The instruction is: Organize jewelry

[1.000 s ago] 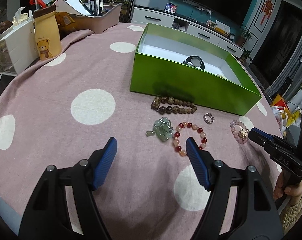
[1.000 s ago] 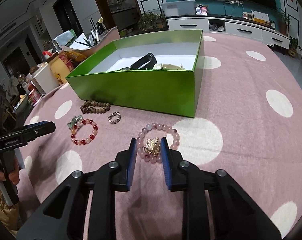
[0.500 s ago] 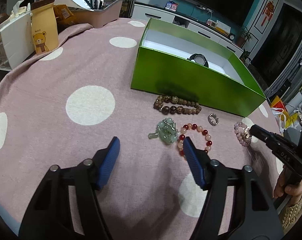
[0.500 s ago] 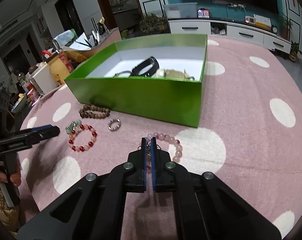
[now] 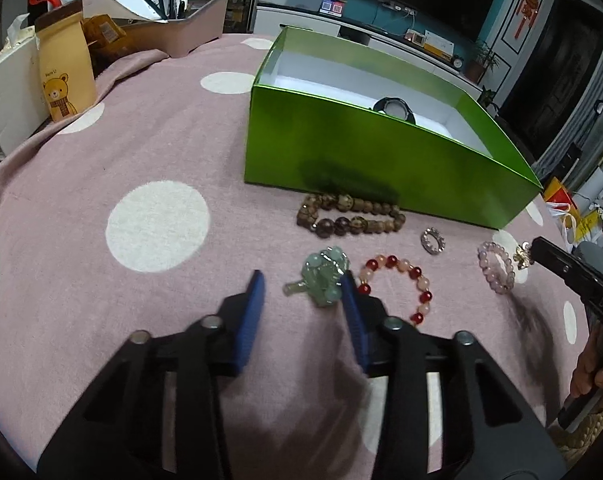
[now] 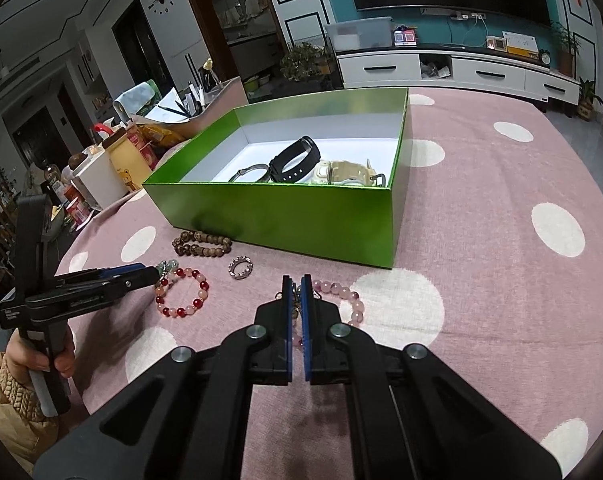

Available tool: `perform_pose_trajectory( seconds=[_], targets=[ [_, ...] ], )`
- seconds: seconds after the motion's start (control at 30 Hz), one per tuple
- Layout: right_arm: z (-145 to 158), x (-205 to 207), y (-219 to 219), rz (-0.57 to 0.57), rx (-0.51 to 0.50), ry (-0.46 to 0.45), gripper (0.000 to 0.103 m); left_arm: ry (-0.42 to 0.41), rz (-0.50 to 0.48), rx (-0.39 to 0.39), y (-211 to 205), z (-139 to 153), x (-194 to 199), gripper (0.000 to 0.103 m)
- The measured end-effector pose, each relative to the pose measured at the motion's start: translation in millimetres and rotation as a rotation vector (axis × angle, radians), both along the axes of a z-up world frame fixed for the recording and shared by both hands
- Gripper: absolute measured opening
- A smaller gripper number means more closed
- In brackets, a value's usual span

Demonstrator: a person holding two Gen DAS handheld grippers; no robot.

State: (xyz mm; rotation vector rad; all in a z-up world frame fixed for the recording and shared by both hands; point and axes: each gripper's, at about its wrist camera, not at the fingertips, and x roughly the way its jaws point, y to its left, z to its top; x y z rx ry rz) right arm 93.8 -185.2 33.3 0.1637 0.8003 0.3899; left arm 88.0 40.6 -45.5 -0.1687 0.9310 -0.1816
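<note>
Right tongs [image 6: 297, 294], a second ago parted around the gold charm of the pale pink bead bracelet [image 6: 347, 300], now pinched shut on it; left tongs [image 5: 303, 292], wide a second ago, closing around the pale green jade bead cluster [image 5: 323, 274], pads not yet pressing. Both pieces still lie on the pink polka-dot desk [image 5: 157, 152], so two lifts toward the open glossy green cardboard box [image 6: 285, 216] look imminent. Unclaimed nearby: red-and-peach bead bracelet [image 5: 395, 288] touching the jade, brown wooden bead bracelet [image 5: 349, 220], small silver ring [image 5: 433, 241]; the box's near wall must be cleared.
</note>
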Motion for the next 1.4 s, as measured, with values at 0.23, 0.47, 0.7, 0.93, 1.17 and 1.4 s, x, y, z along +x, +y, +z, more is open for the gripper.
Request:
perform_pose_trajectory(
  seconds=[0.23, 0.47, 0.7, 0.93, 1.17, 1.4],
  targets=[
    [0, -1, 1, 0.001, 0.002, 0.002, 0.003, -0.019, -0.054, 0.063, -13, -1, 5, 0.035],
    [-2, 0, 3, 0.004, -0.002, 0.01, 0.003, -0.036, -0.069, 0.091, -17, -2, 9, 0.023],
    [-2, 0, 4, 0.001, -0.001, 0.006, 0.003, -0.045, -0.034, 0.022, -5, 6, 7, 0.015],
    [2, -1, 2, -0.008, 0.004, -0.008, 0.003, -0.077, 0.023, -0.021, 10, 20, 0, 0.015],
    [13, -3, -2, -0.015, 0.007, -0.036, 0.003, -0.12, 0.028, -0.04, 15, 42, -6, 0.015],
    [34, 0, -8, -0.02, 0.003, -0.088, 0.003, -0.179, 0.007, -0.041, 9, 73, 1, 0.015]
  ],
)
